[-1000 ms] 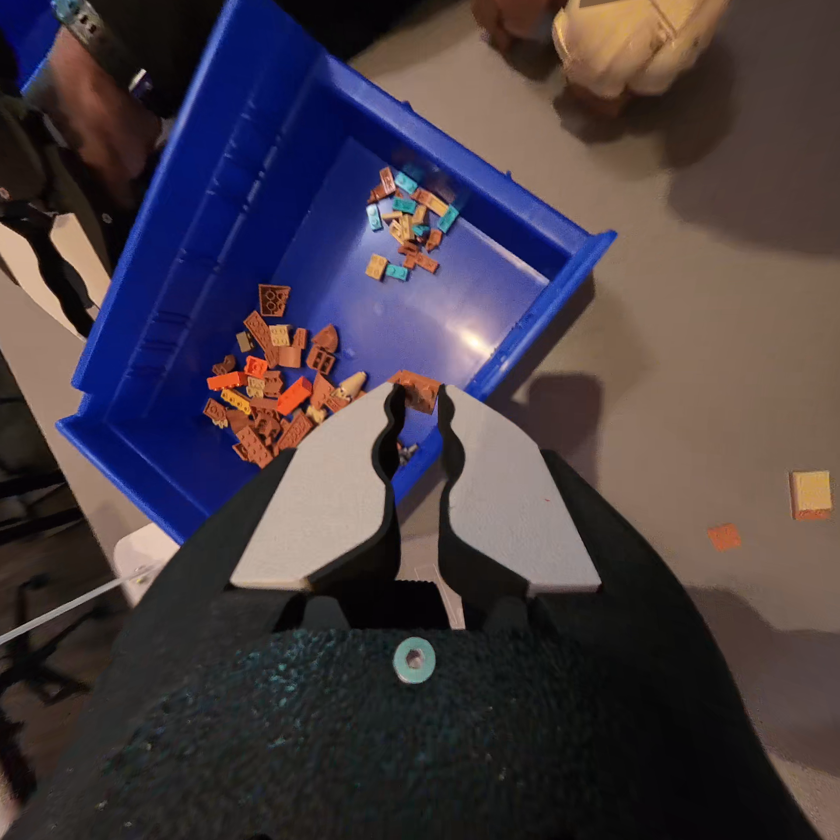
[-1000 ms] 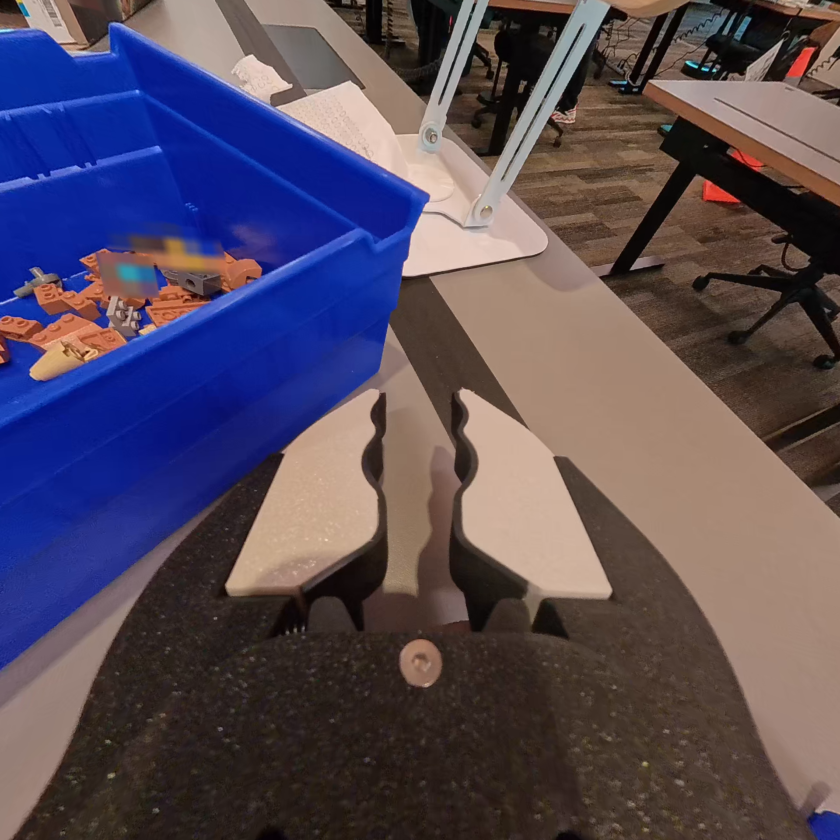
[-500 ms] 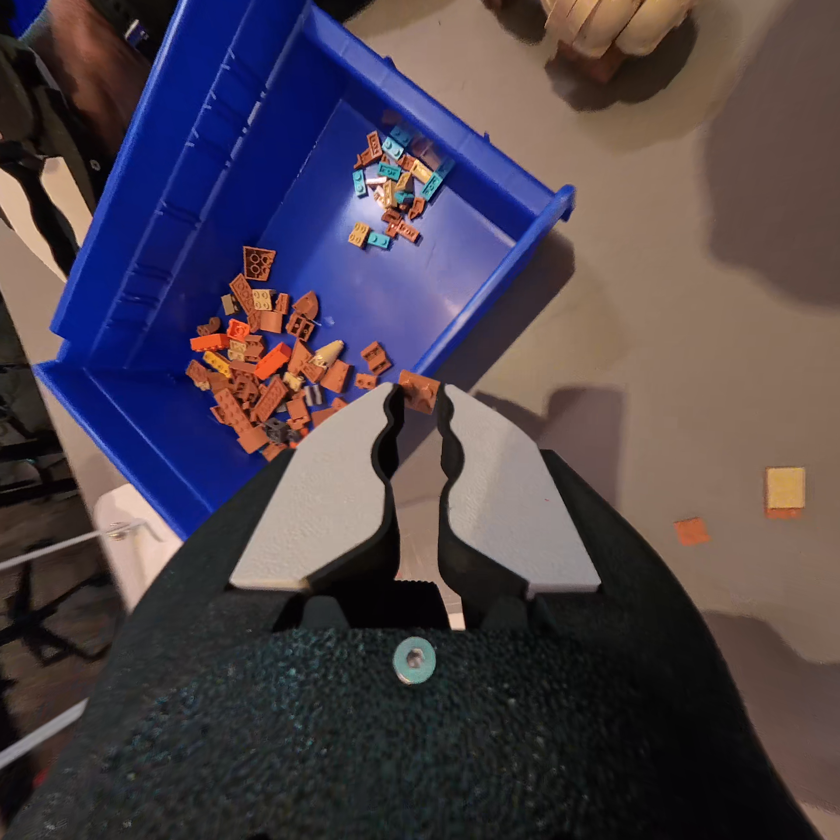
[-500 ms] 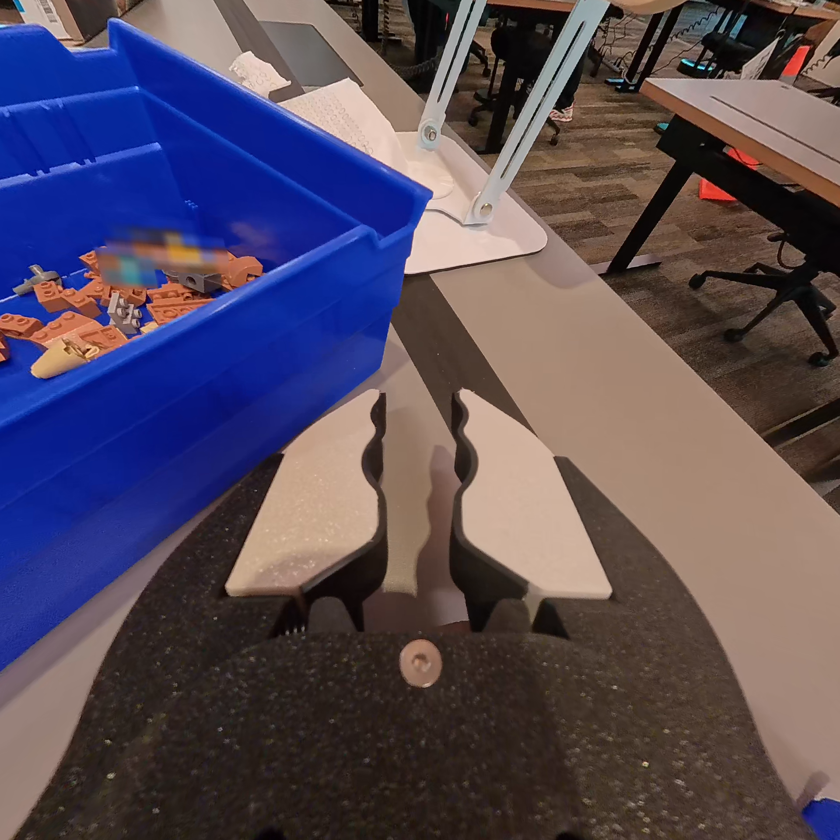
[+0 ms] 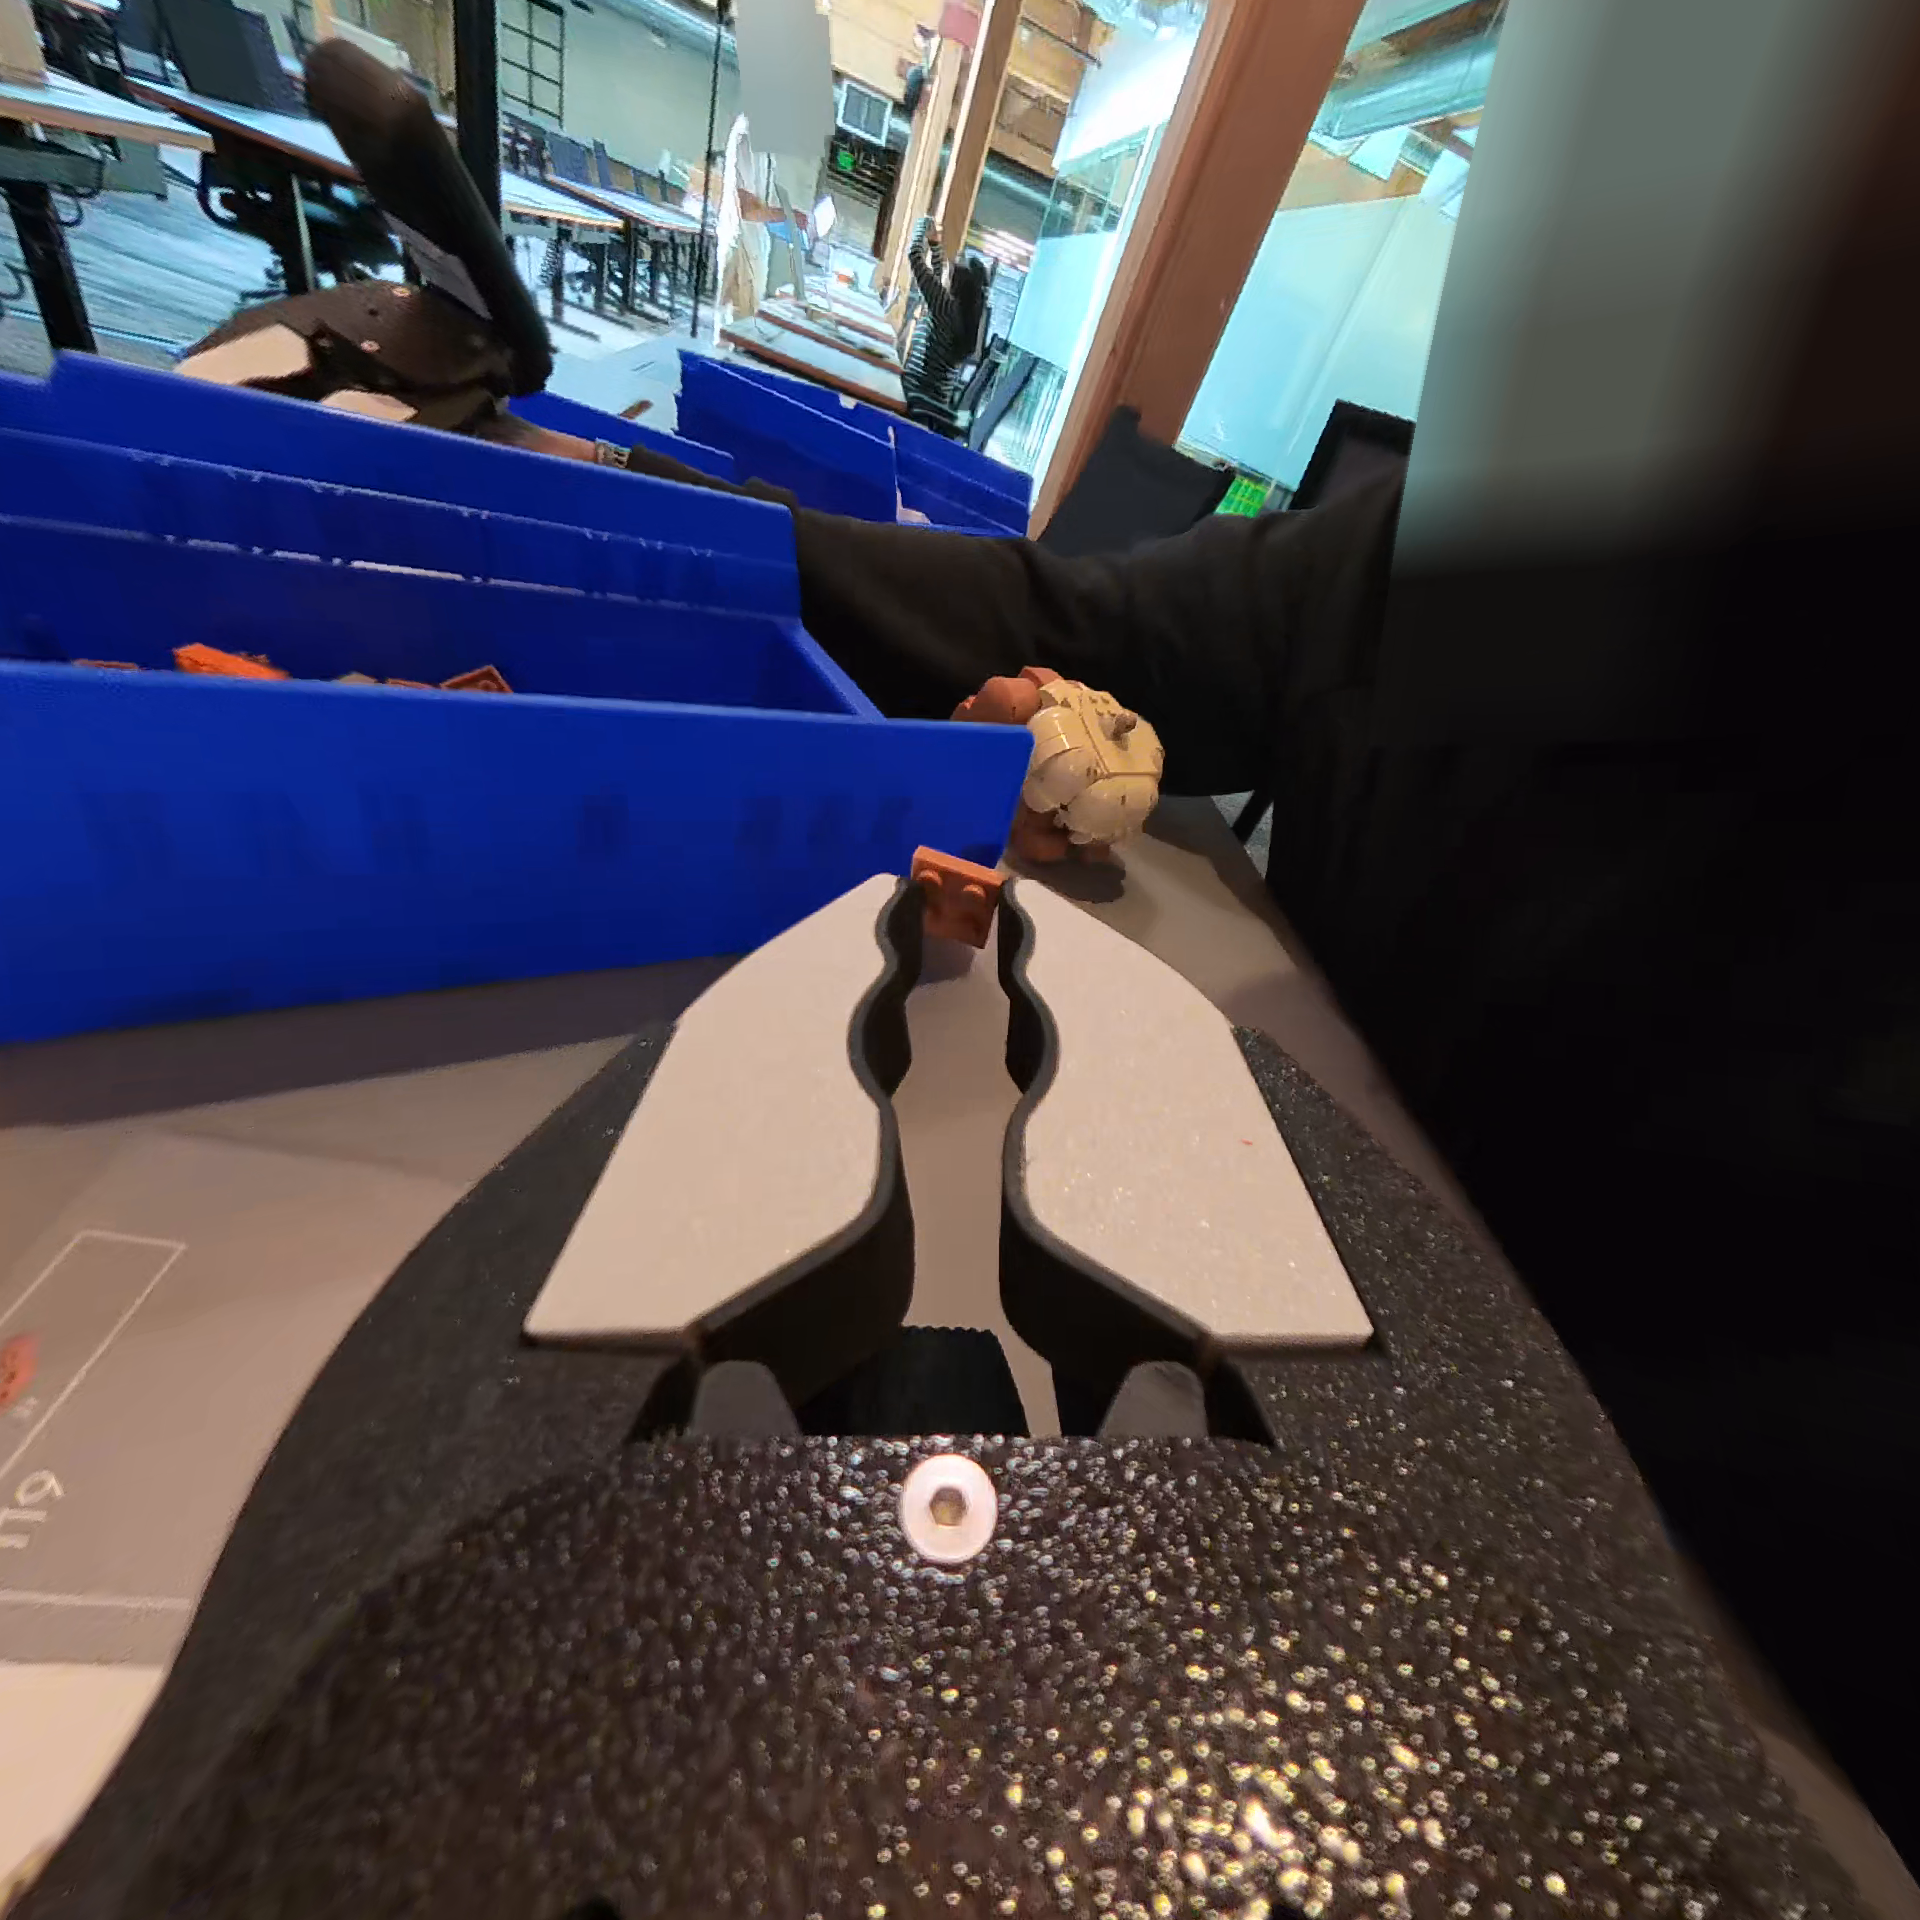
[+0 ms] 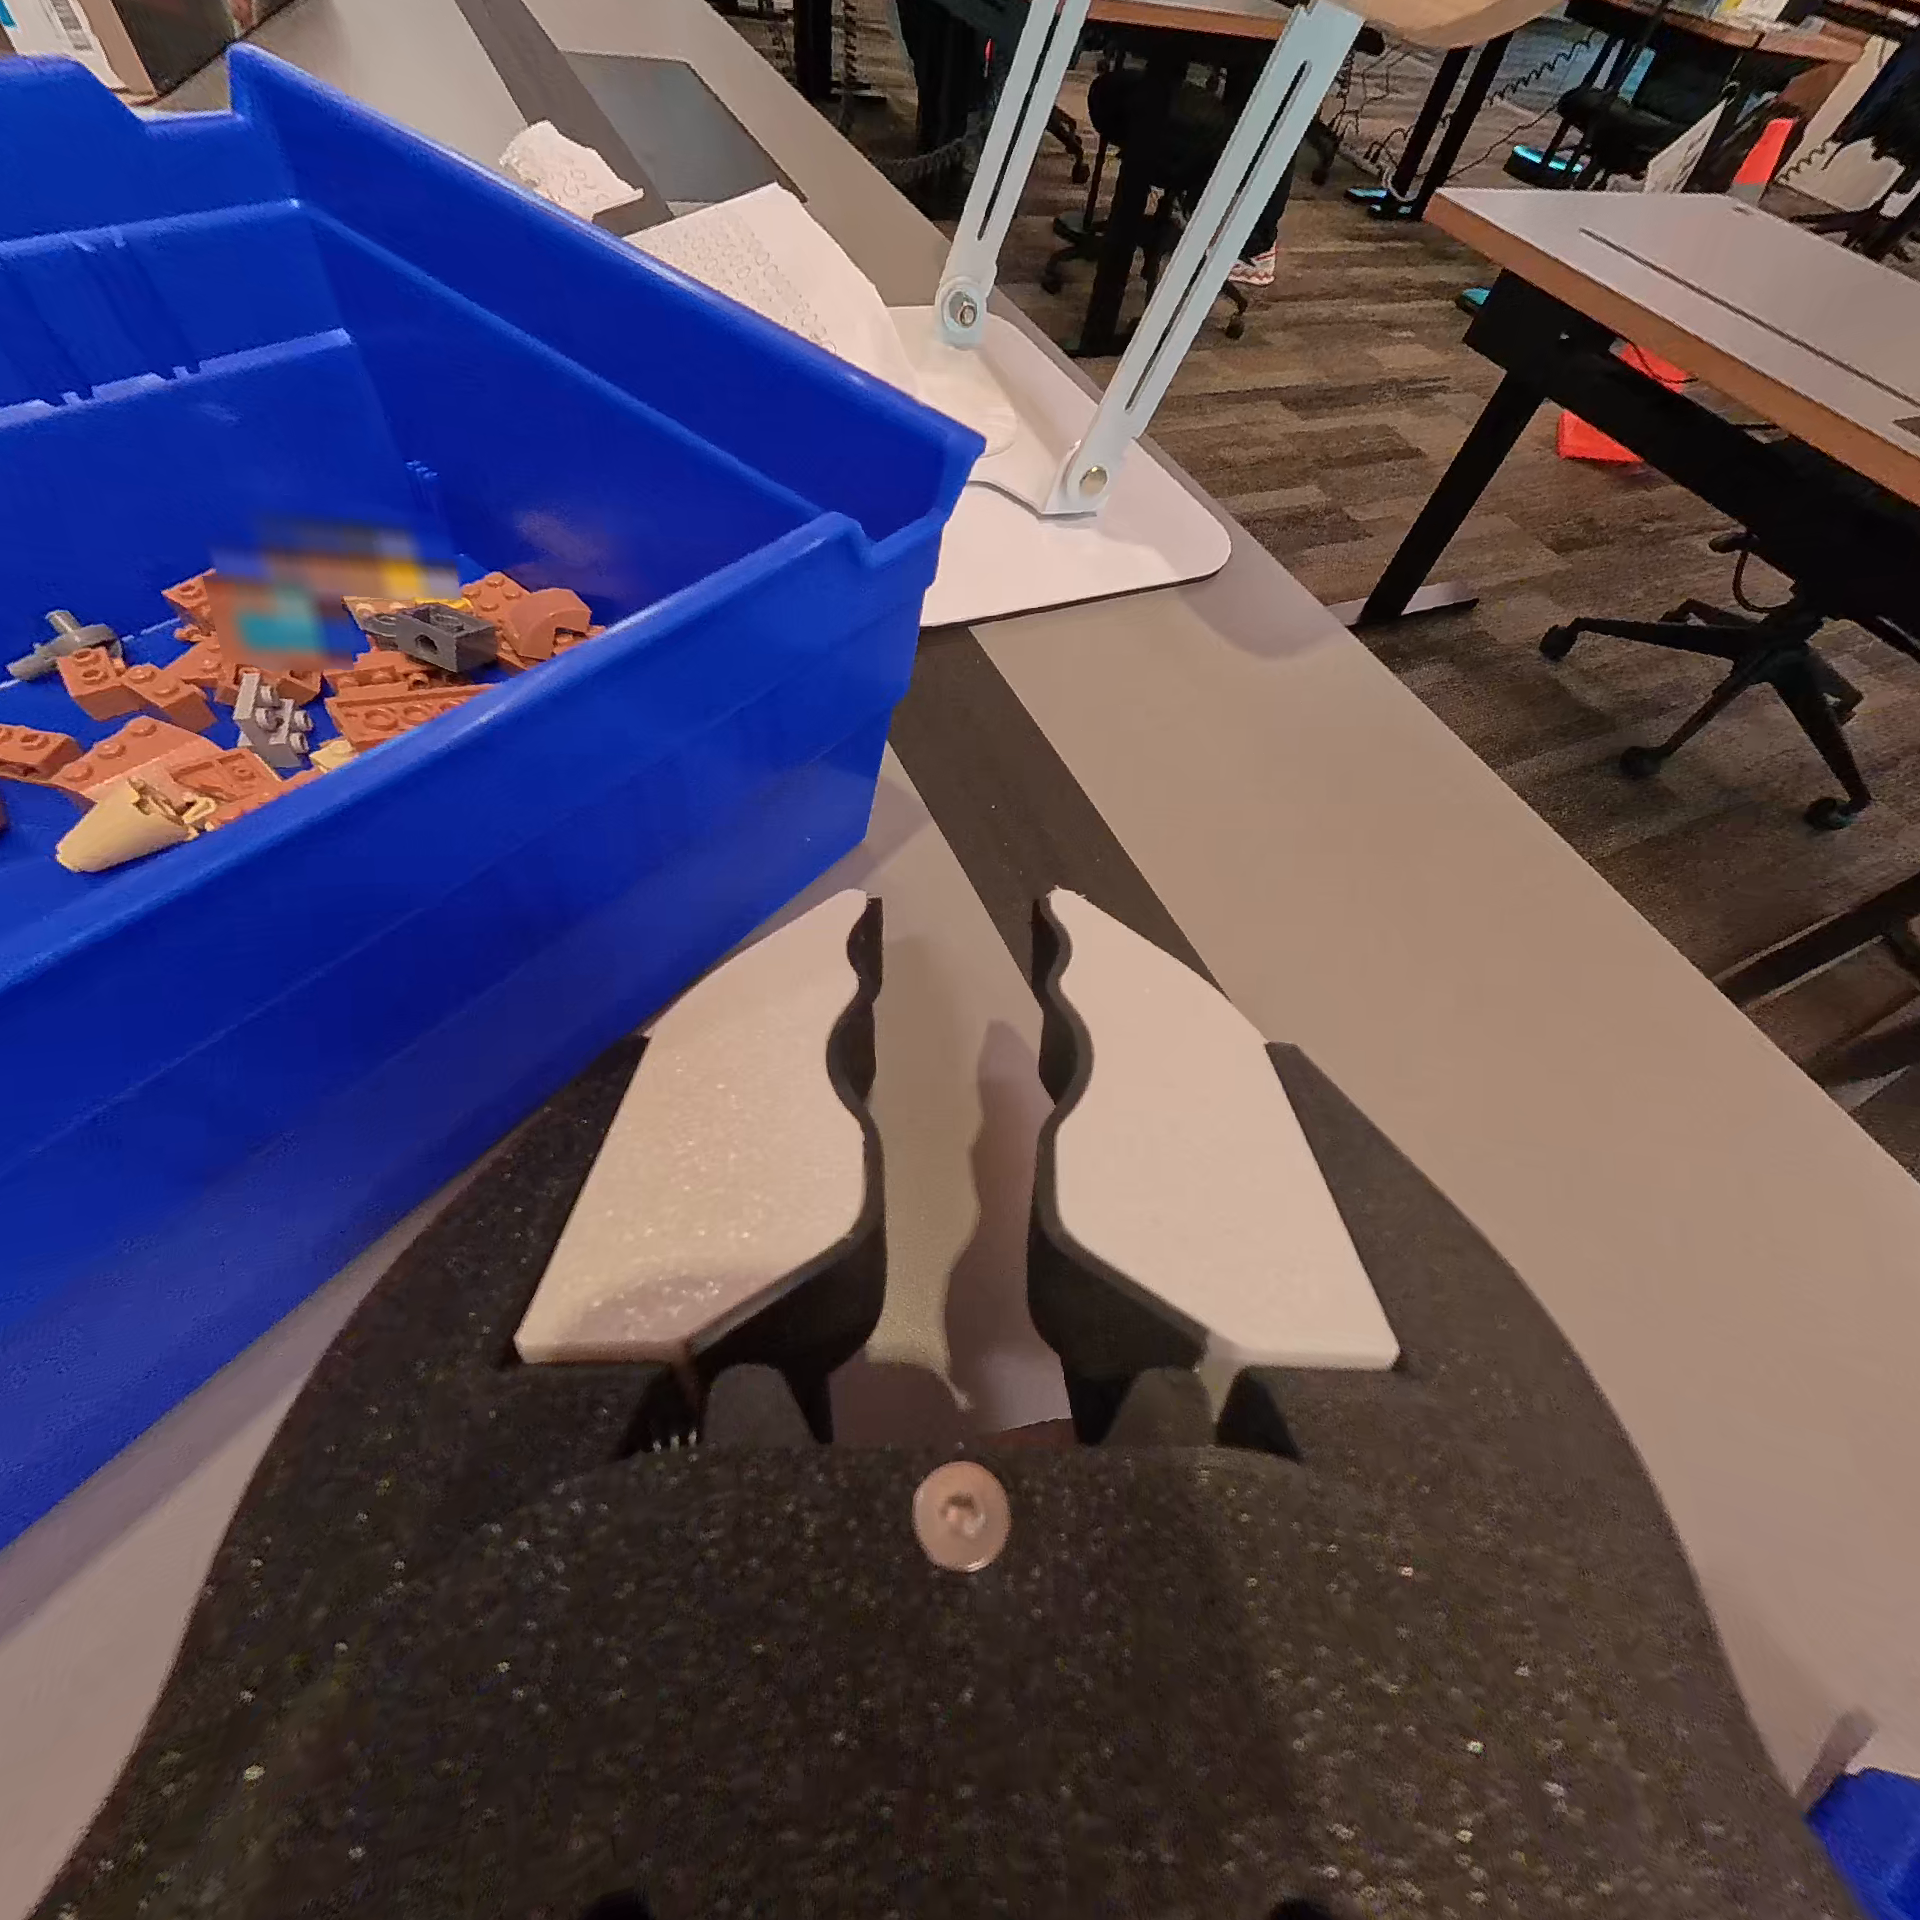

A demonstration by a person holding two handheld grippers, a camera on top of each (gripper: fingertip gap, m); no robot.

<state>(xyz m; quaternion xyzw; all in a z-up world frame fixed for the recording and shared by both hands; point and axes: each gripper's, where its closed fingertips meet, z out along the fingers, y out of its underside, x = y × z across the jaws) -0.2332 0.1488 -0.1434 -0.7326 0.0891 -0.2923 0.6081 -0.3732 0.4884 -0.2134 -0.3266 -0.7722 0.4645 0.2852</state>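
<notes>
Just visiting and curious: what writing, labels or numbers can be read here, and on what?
Grey mat, left wrist view: a few printed characters beside a white outline, cut off; not copied here.
Label on cardboard box, right wrist view: too small to read.
White sheet by the lamp base: tiny printed rows, unreadable.

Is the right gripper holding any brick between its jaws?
No, the right gripper has open jaws with only bare grey table between them.
</notes>
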